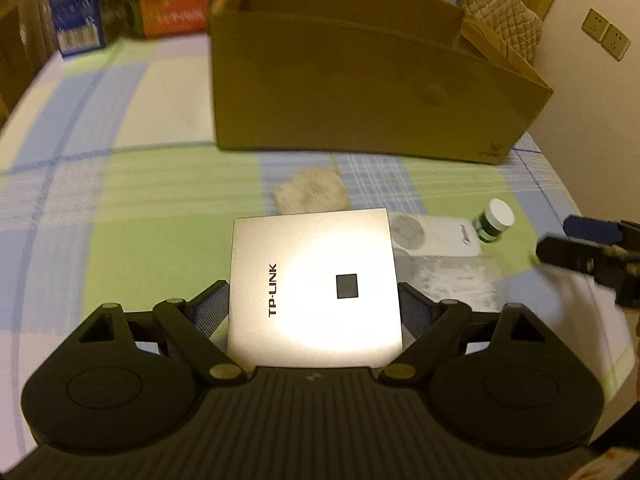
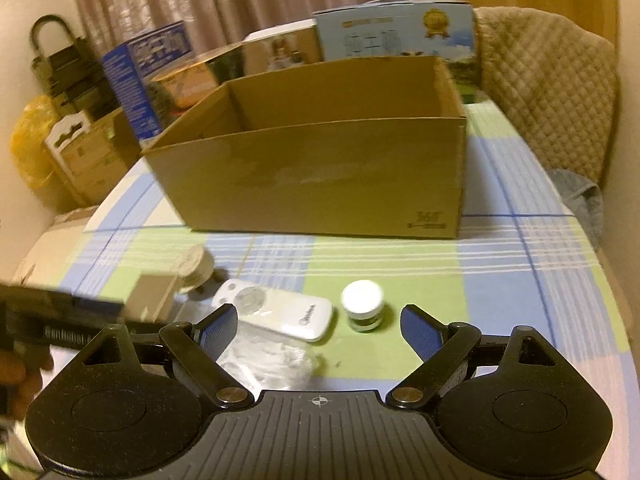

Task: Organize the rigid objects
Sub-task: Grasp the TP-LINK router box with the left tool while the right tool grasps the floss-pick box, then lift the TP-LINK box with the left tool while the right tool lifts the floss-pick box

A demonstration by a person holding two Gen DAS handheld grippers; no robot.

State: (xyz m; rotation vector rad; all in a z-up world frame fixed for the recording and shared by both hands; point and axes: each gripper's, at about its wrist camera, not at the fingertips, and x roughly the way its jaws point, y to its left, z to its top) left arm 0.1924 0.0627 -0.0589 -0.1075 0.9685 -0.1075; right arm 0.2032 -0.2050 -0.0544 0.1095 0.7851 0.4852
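While an open cardboard box (image 2: pixel 320 176) waits at the back of the checked tablecloth (image 2: pixel 520 264), the left gripper (image 1: pixel 314 300) has its blue pads against both sides of a flat silver TP-LINK box (image 1: pixel 312 288), raised in front of the cardboard box. The right gripper (image 2: pixel 318 320) hovers wide open and empty, with a white remote (image 2: pixel 276 312), a small white-capped jar (image 2: pixel 363 306) and a clear plastic bag (image 2: pixel 264 364) lying on the cloth in front of the cardboard box. What shows of the box's inside looks empty, so sorting seems barely begun.
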